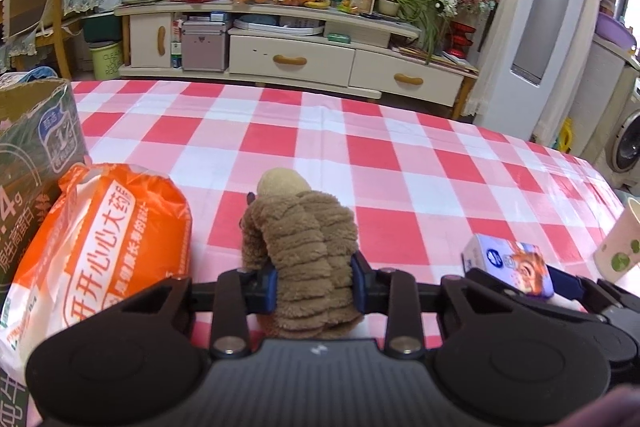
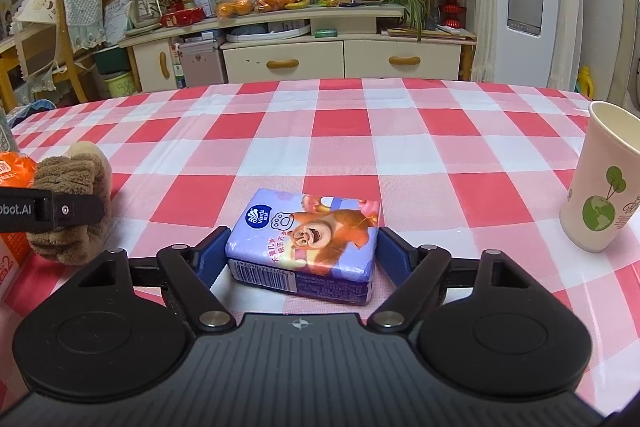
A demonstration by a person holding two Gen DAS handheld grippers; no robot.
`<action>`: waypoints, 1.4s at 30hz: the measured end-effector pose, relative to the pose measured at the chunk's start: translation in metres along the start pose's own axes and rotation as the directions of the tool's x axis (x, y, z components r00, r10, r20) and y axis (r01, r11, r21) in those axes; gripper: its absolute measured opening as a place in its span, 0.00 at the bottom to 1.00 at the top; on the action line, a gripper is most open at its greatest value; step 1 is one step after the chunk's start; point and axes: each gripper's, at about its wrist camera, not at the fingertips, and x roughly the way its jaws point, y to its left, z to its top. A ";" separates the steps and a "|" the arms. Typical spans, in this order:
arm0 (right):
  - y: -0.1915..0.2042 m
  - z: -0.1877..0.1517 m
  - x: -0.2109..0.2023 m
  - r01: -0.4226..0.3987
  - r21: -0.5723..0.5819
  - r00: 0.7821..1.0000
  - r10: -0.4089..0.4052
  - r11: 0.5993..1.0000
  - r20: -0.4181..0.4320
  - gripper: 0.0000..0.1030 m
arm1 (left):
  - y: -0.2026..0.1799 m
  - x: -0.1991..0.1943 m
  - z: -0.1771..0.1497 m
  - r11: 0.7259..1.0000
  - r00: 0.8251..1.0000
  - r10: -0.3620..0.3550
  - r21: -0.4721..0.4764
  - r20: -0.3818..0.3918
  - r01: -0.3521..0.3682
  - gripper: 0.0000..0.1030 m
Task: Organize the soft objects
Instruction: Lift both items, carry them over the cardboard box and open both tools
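A brown ribbed plush toy (image 1: 300, 227) with a tan head lies on the red-and-white checked tablecloth (image 1: 380, 147). My left gripper (image 1: 314, 281) is shut on its body, both blue pads pressed into the fur. The right wrist view shows the same toy (image 2: 76, 175) at the left with a black finger (image 2: 68, 211) across it. A purple tissue pack (image 2: 308, 239) printed with a cartoon bear lies flat between the fingers of my right gripper (image 2: 301, 253). That gripper is open, with a narrow gap on each side of the pack. In the left wrist view the pack (image 1: 508, 267) is at the right.
An orange food bag (image 1: 100, 247) and a green carton (image 1: 36, 139) stand just left of the plush toy. A paper cup (image 2: 600, 195) with a green tree print stands to the right of the tissue pack. Beyond the table are a cluttered TV cabinet (image 2: 320, 55) and a chair (image 2: 68, 39).
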 end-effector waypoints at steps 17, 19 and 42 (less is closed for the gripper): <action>0.007 0.002 -0.013 0.003 -0.056 0.998 0.000 0.998 0.062 0.94 | 0.016 -0.033 -0.005 0.998 0.997 -0.067 0.004 0.036 0.067 0.30; 0.009 0.002 -0.014 0.004 -0.069 0.998 0.001 0.998 0.070 0.94 | 0.019 -0.039 -0.005 0.997 0.996 -0.072 0.007 0.045 0.072 0.30; 0.025 -0.005 -0.043 -0.020 -0.027 0.995 0.022 0.999 0.093 0.94 | 0.039 -0.085 -0.010 0.991 0.984 -0.131 0.038 0.122 0.127 0.30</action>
